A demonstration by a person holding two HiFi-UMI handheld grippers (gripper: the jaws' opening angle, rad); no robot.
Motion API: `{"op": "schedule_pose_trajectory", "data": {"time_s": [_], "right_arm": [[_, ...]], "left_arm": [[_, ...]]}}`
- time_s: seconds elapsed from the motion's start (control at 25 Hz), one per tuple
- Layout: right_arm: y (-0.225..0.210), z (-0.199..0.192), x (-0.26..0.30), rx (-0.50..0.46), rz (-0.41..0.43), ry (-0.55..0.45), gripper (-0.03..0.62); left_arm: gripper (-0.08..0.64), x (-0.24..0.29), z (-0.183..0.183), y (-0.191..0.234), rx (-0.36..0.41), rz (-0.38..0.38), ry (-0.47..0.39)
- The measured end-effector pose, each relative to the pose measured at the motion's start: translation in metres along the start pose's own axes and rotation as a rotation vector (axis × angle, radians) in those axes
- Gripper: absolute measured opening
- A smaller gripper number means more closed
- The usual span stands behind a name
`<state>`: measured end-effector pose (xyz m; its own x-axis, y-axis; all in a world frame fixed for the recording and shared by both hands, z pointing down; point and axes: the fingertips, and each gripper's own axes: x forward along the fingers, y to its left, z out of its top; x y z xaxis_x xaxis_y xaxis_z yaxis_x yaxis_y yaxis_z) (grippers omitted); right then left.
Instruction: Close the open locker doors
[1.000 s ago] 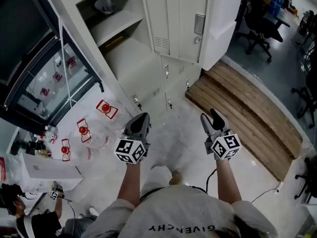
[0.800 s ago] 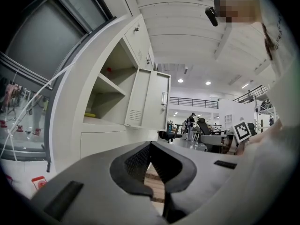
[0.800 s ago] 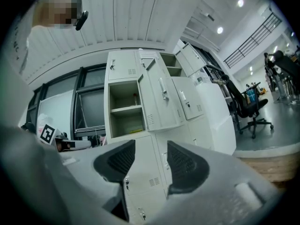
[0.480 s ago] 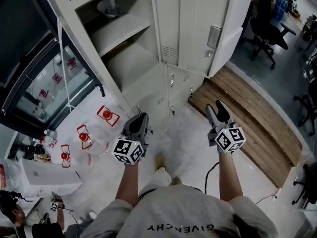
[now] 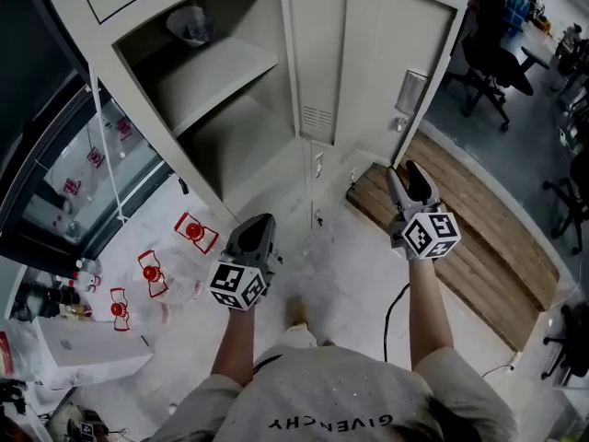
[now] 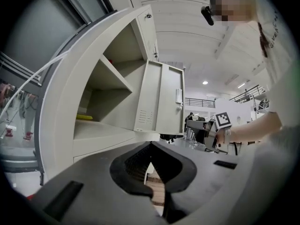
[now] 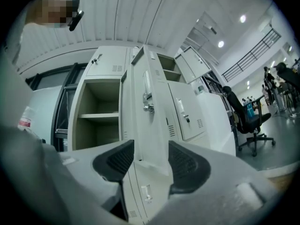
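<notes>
A pale grey locker bank stands ahead with one tall compartment open, a shelf across it. Its door swings out to the right, handle outward. My right gripper is raised close to the door's lower free edge. Its jaws have just been opening and stand wide. In the right gripper view the door shows in the gap of the right gripper, with neither pad pressing on it. My left gripper hangs lower, in front of the locker base, jaws together and empty. The left gripper sees the door edge-on.
A wooden platform lies to the right of the lockers, with office chairs beyond. A glass-fronted cabinet stands left, red-and-white packets and a box on the floor. More locker doors stand open further along.
The person has stepped closer to the lockers. Both grippers moved forward, the right one also upward to the door's edge, with its jaws spread wider.
</notes>
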<state>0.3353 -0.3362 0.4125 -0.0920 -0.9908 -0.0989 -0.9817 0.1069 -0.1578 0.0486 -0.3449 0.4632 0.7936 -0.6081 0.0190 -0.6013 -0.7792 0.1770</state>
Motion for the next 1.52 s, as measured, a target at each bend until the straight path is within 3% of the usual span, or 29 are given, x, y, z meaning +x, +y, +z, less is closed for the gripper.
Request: {"op": "schedule_pose_trajectory", "data": {"time_s": [0.32, 0.64, 1.24, 1.52], "right_arm": [[-0.016, 0.008, 0.035, -0.004, -0.008, -0.020, 0.219], [-0.003, 0.008, 0.024, -0.003, 0.019, -0.024, 0.219], [0.077, 0.001, -0.028, -0.026, 0.174, 0.023, 0.202], [0.118, -0.002, -0.039, -0.025, 0.251, 0.021, 0.164]], "left_arm": [[-0.003, 0.024, -0.005, 0.011, 0.001, -0.019, 0.023], [-0.003, 0.016, -0.008, 0.013, 0.009, -0.006, 0.022], [-0.003, -0.051, -0.001, 0.013, 0.030, 0.107, -0.018], [-0.003, -0.084, 0.006, 0.013, 0.021, 0.159, -0.055]]}}
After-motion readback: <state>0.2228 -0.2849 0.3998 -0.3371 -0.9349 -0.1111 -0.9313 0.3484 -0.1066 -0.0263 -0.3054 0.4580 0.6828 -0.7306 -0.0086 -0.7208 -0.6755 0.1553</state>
